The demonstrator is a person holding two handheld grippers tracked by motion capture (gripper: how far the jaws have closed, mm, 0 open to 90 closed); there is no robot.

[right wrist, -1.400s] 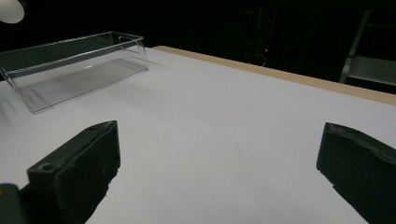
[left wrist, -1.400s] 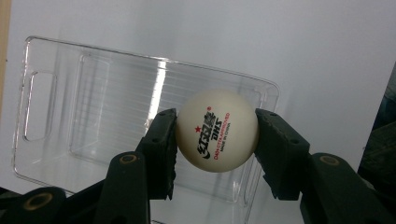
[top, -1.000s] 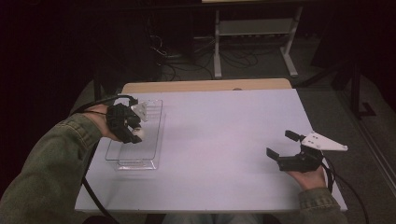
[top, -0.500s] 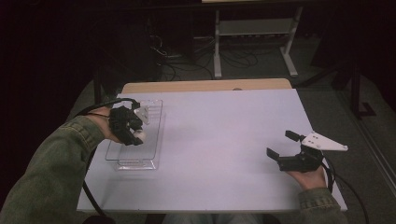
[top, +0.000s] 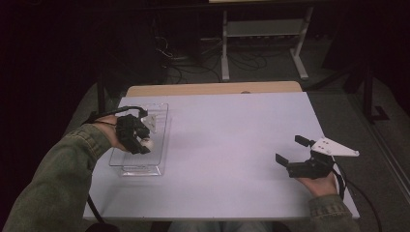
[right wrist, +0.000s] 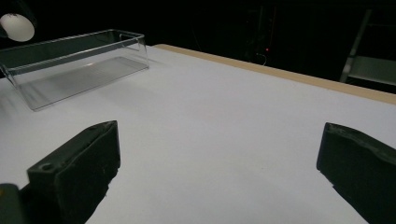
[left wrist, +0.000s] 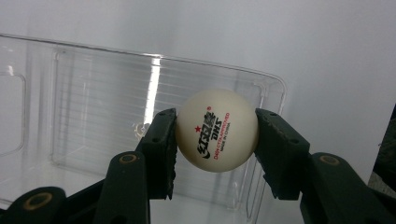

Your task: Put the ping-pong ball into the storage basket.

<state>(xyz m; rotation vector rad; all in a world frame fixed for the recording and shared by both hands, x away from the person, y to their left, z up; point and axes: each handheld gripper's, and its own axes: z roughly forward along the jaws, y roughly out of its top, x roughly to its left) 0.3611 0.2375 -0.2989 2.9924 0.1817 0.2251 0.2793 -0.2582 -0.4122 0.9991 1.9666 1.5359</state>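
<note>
A white table-tennis ball [left wrist: 217, 130] with red and black print sits between the two black jaws of my left gripper [top: 144, 143], which is shut on it. The ball hangs above a clear plastic tray [top: 140, 169] that lies at the left side of the white table [top: 227, 145]. From the left gripper view I look down through the ball's surroundings onto the tray's floor [left wrist: 93, 102], which holds nothing. In the right gripper view the ball [right wrist: 17, 26] shows above the tray [right wrist: 70, 70] at far left. My right gripper [top: 291, 150] rests near the table's right front, open, nothing between its jaws.
A wooden strip [top: 212, 89] runs along the table's far edge. Beyond it stand a metal rack [top: 263, 34] and loose cables [top: 179, 53] on a dark floor. Bare white tabletop spans the stretch between the tray and my right gripper.
The left gripper with the ball has shifted only slightly over the tray. The right gripper has kept still.
</note>
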